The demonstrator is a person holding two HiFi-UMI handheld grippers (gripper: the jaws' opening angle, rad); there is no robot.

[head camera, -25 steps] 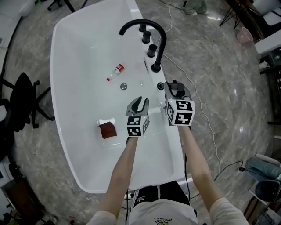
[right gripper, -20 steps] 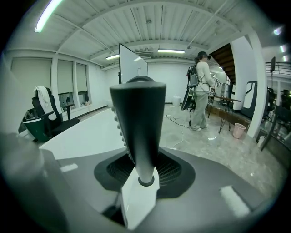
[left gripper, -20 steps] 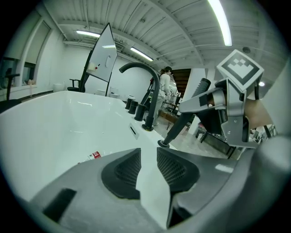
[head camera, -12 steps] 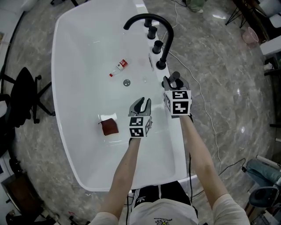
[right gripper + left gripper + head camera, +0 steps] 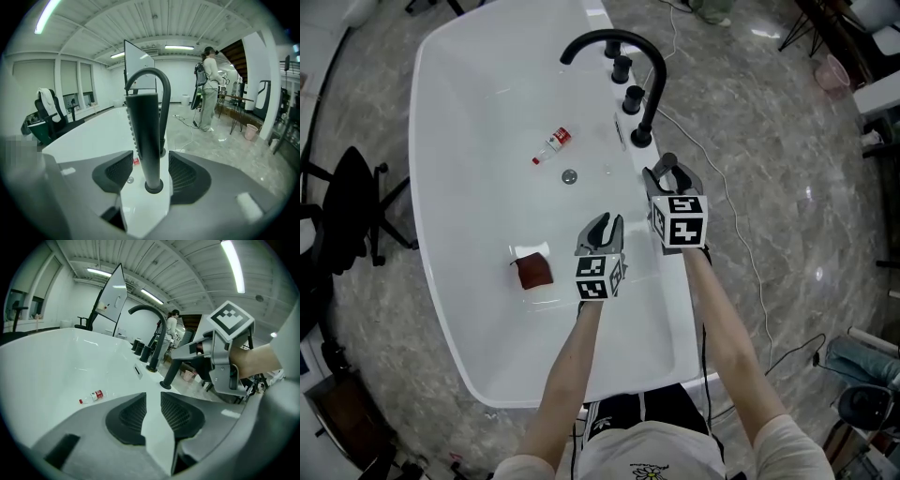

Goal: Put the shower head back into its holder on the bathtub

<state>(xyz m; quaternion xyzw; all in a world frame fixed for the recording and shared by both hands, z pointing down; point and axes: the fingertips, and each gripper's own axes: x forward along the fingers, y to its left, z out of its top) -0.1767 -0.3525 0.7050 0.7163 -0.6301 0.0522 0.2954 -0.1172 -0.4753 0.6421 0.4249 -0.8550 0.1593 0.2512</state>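
Observation:
The black shower head (image 5: 144,133) stands upright with its foot in the round holder (image 5: 153,186) on the white bathtub rim (image 5: 671,309). My right gripper (image 5: 146,174) straddles it; its jaws have just been opening, and a gap shows on each side of the handle. In the head view that gripper (image 5: 667,174) sits over the rim right of the tub. My left gripper (image 5: 604,225) hovers over the tub's inside, open; its jaws have just been closing a little with nothing between them (image 5: 153,405). From the left gripper view the shower head (image 5: 171,372) slants up from the rim.
A tall black arched faucet (image 5: 621,45) and two black knobs stand farther along the rim. Inside the tub lie a small red-labelled bottle (image 5: 553,143), a drain (image 5: 570,175) and a brown pad on a white cloth (image 5: 532,273). A cable trails over the grey floor (image 5: 741,234).
The right gripper sank slightly with the shower head and its jaws spread away from the handle. The left gripper drifted a little toward me.

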